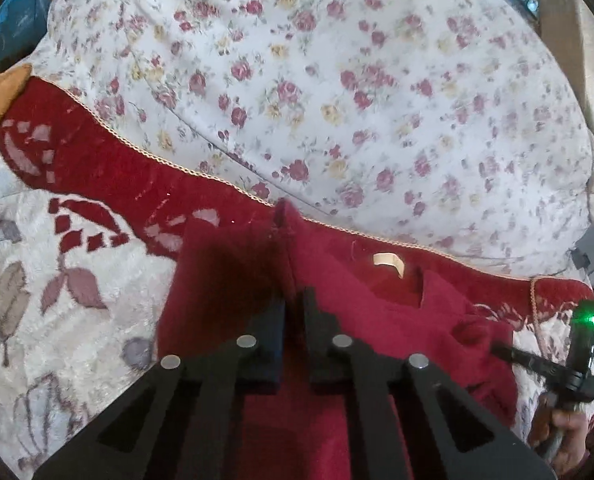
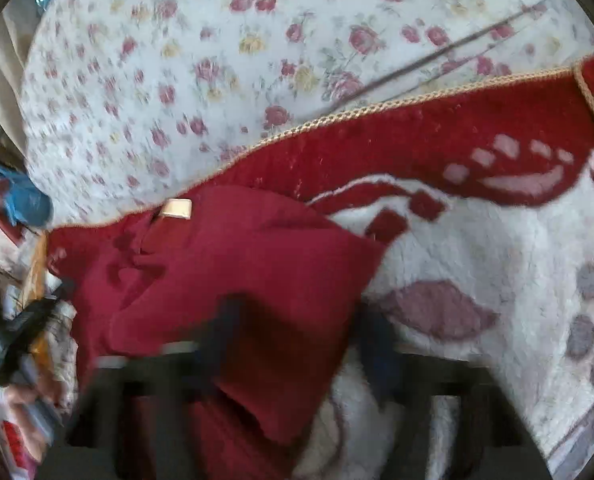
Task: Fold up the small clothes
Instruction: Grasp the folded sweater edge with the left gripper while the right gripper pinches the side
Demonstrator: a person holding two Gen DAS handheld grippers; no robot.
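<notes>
The left gripper (image 1: pixel 293 300) has its jaws drawn together on a raised ridge of the dark red knitted garment (image 1: pixel 377 300), apparently at a shoulder or side edge, so that the cloth peaks up just beyond the fingertips. The right gripper (image 2: pixel 297 328) is badly blurred in its own view; a corner of the same garment lies across and between its fingers (image 2: pixel 227 320), but the frames do not show whether the pads press on it, so its hold cannot be told. From the left wrist view the right tool appears at the right edge with a green light, held in a hand (image 1: pixel 565 428).

The garment lies on a plush red-and-white blanket (image 1: pixel 97 280) with a cord trim (image 1: pixel 201 174), neck opening and pale label (image 1: pixel 389 260) facing up, one side already lying doubled over. Beyond the blanket is a white floral bedsheet (image 1: pixel 337 80).

The step in hand looks like an early fold: a side has been seized to be carried across the body. The next move would call for lifting the pinched edge clear and laying it flat across the middle, keeping the cloth taut between both tools so it does not bunch.

No container shows in either view; a blue bag-like object (image 1: pixel 17 20) at the far left is too unclear to say more.
</notes>
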